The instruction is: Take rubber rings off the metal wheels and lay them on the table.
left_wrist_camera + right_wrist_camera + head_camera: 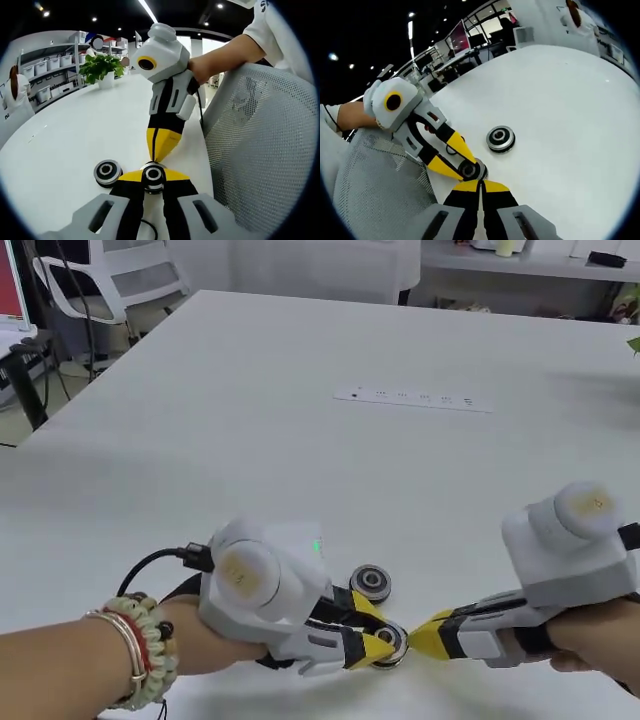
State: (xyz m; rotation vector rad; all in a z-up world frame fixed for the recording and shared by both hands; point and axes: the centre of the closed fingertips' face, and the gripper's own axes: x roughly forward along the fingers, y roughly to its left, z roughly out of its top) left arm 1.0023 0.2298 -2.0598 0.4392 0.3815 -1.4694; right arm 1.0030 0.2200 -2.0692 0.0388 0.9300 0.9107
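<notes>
Looking down at a white table [300, 440], we see the left gripper [383, 638] clamped on a metal wheel [391, 641] near its front edge. The right gripper [418, 637], jaws pressed together, faces it head-on, tips touching the wheel's rubber ring [153, 168]. A second wheel [371, 582] lies flat just beyond.

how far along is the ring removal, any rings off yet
Nothing looks done: I see no loose ring on the table. In hand: the left gripper is shut on one wheel, and the right gripper has its fingers closed at that wheel's rim, perhaps pinching the ring. Left: that ring, plus the second wheel on the table, dark ring on.
</notes>
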